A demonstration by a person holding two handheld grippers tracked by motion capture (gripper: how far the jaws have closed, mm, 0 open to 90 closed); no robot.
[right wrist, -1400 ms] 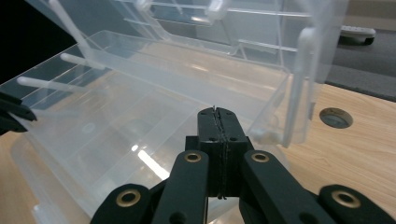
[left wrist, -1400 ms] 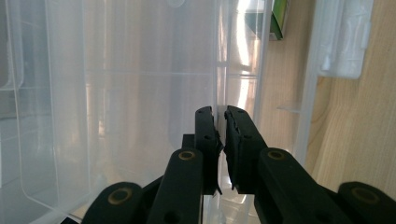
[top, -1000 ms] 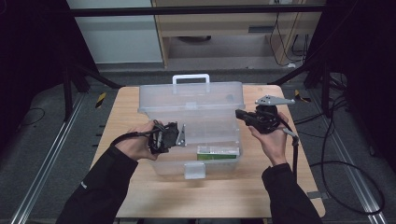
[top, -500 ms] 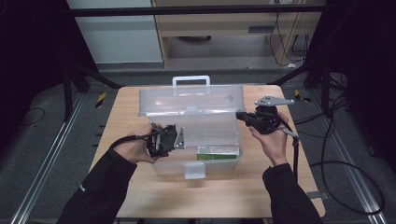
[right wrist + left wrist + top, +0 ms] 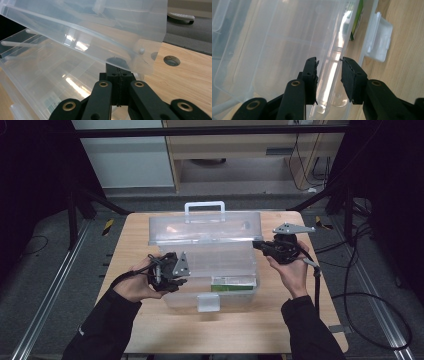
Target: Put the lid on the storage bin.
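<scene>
We have a clear plastic box (image 5: 210, 270) sitting mid-table (image 5: 300, 320), its lid (image 5: 205, 227) propped half open with the white handle (image 5: 204, 207) at the back edge. On the right side, our right gripper (image 5: 260, 245) has its jaws pressed flat together, tucked under the lid's corner (image 5: 147, 60), propping it up rather than pinching it. On the left side, our left gripper (image 5: 175, 275) straddles the box's front rim (image 5: 334, 67); its jaws have just been opening, and now the pads stand clear of the plastic on either side, with the rim between them but not clamped.

We judge this box to be light, thin-walled and a bit springy, and smooth enough to slip. The lid will flex if we push at one corner alone, so the stiffer rim or the handle looks like the safer place to hold. A green-labelled packet (image 5: 232, 282) lies inside near the front, and the white latch (image 5: 208, 302) hangs loose at the front wall.
</scene>
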